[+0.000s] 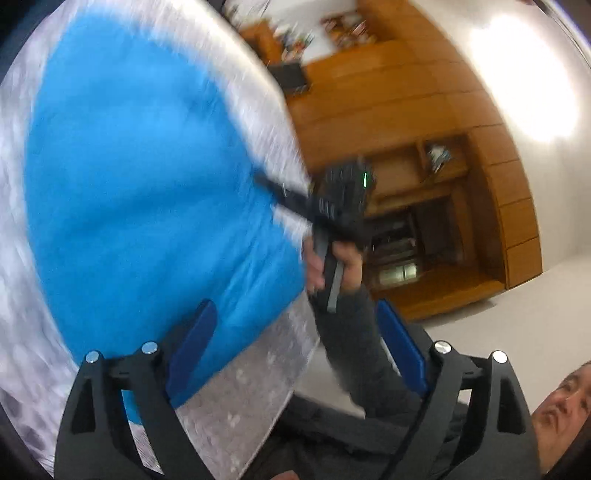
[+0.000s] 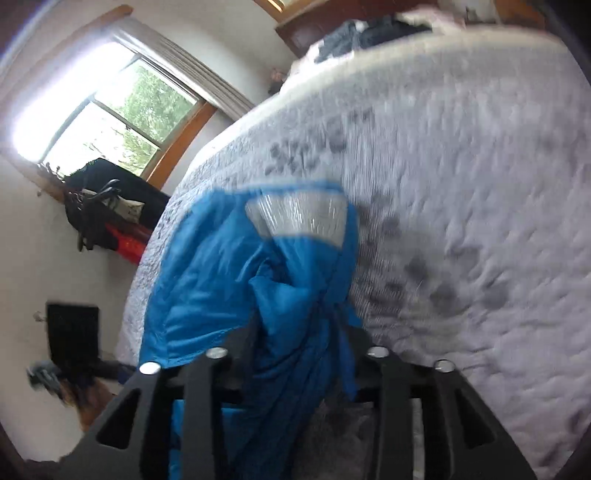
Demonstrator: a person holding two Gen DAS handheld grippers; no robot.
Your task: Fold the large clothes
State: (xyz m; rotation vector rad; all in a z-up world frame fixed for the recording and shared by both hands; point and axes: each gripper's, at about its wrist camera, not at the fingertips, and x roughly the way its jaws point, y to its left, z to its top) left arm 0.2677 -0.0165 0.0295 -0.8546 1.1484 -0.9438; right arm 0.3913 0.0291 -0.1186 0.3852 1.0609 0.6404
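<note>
in the left wrist view the left gripper (image 1: 295, 347) is nearest, its two blue-padded fingers (image 1: 192, 343) spread wide with nothing between them. past the left finger lies the blue jacket (image 1: 147, 177), spread broadly over the white quilted bed cover (image 1: 240, 406), which shows around it on every side. between the fingers, a little further out, a person's hand (image 1: 332, 266) in a dark sleeve (image 1: 354, 350) holds the right gripper (image 1: 280, 192) by its handle; its fingers reach onto the edge of the jacket. behind it stand wooden cabinets (image 1: 406, 110) and shelves, blurred by motion, and a bright patch of light sits on the pale ceiling.

in the right wrist view the right gripper (image 2: 299, 332) is closest, and a bunched fold of the blue jacket (image 2: 229, 280) fills the gap between its black arms, so the tongs look closed on the fabric, though the fingertips themselves are hidden by the cloth. the jacket hangs gathered there, with a grey-white panel (image 2: 299, 218) showing near its upper edge. beyond it the bed cover (image 2: 461, 184) stretches away, patterned with faint grey marks. at the far end of the bed lies a dark heap of clothes (image 2: 369, 33). off to the side a window (image 2: 110, 122) with a wooden frame lets in bright light, with dark bags (image 2: 107, 199) below it against the wall.
</note>
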